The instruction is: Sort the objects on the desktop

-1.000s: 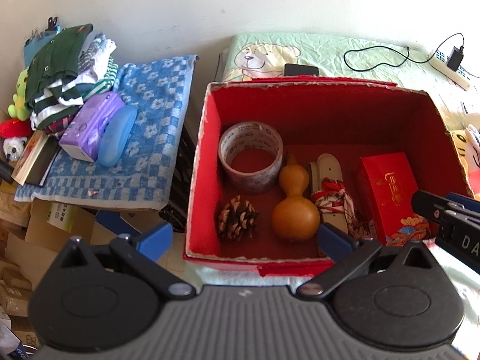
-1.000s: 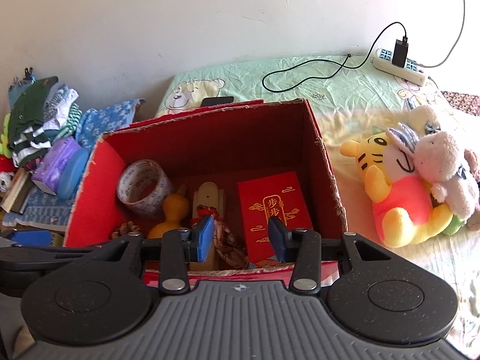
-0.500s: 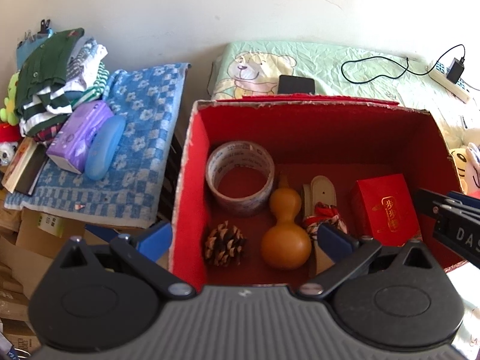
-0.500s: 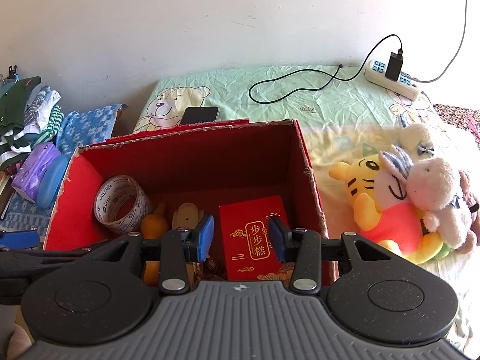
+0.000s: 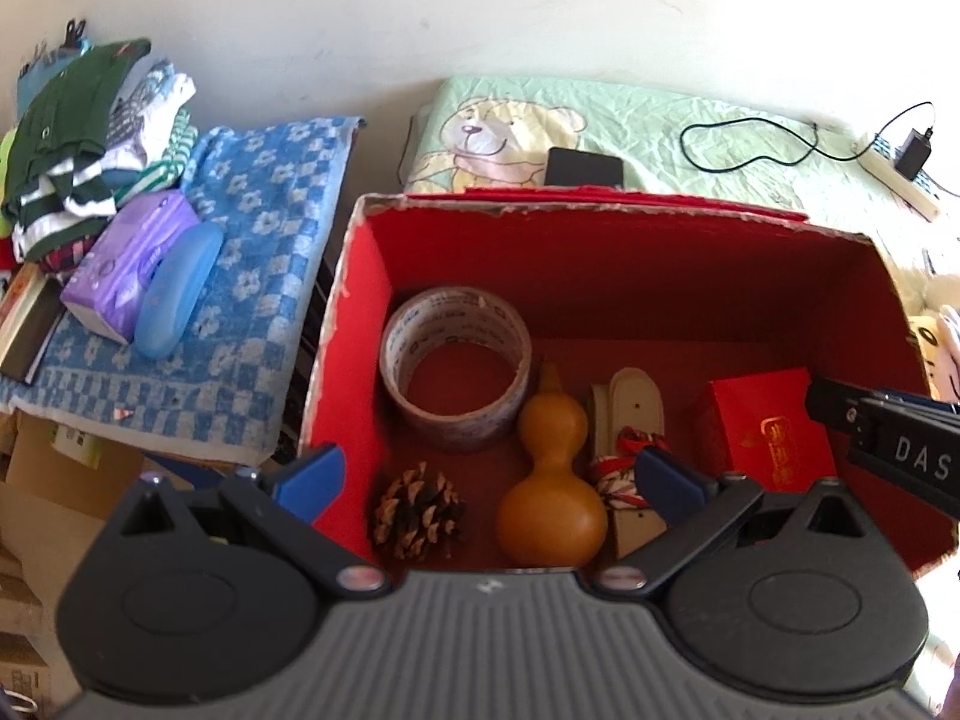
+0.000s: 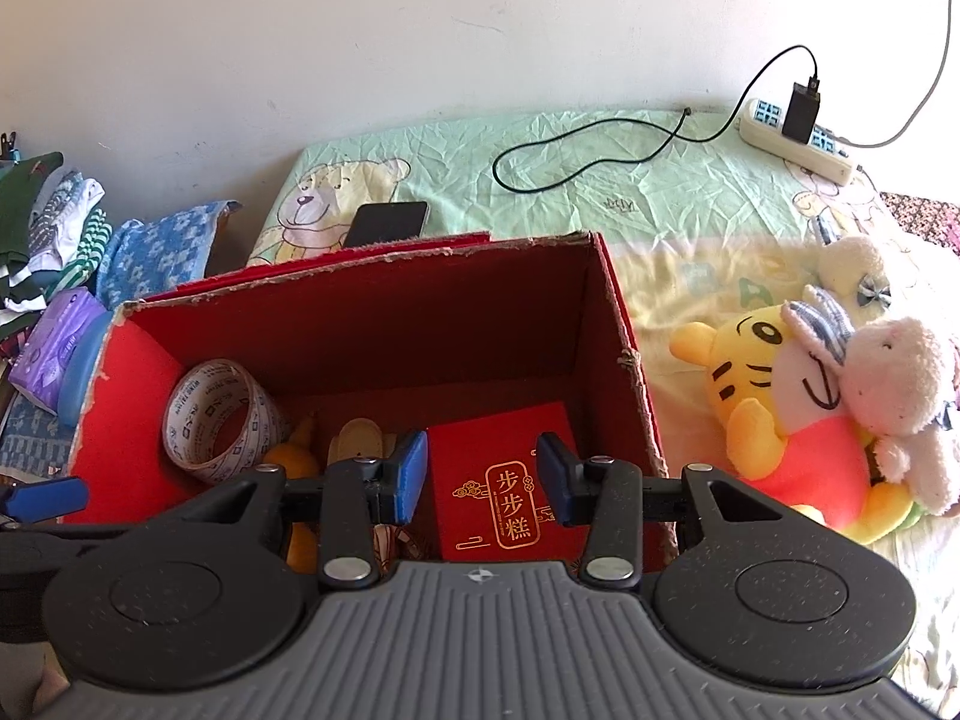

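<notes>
Now I look down into the red box (image 5: 360,324) and go from left to right. My left gripper (image 5: 489,477) hangs above the near-left part of the box, spread wide, with nothing between its fingers. Under it lies the pine cone (image 5: 420,513): I think it is light, rough and a little brittle, so a soft hold across its middle is best. Behind it the tape roll (image 5: 456,375) leans against the box's left wall; it is stiff, and I would pinch one side of the ring. Next is the gourd (image 5: 552,498), hard and smooth, probably slippery; the narrow waist looks the safest place to take it. Beside it is a small wooden sandal (image 5: 627,414) with a red and white cord, easy to catch by its flat sides. At the right lies the red packet (image 6: 510,492), flat and stiff. My right gripper (image 6: 483,477) is over it, half open and empty; its long edges fit between the pads.
</notes>
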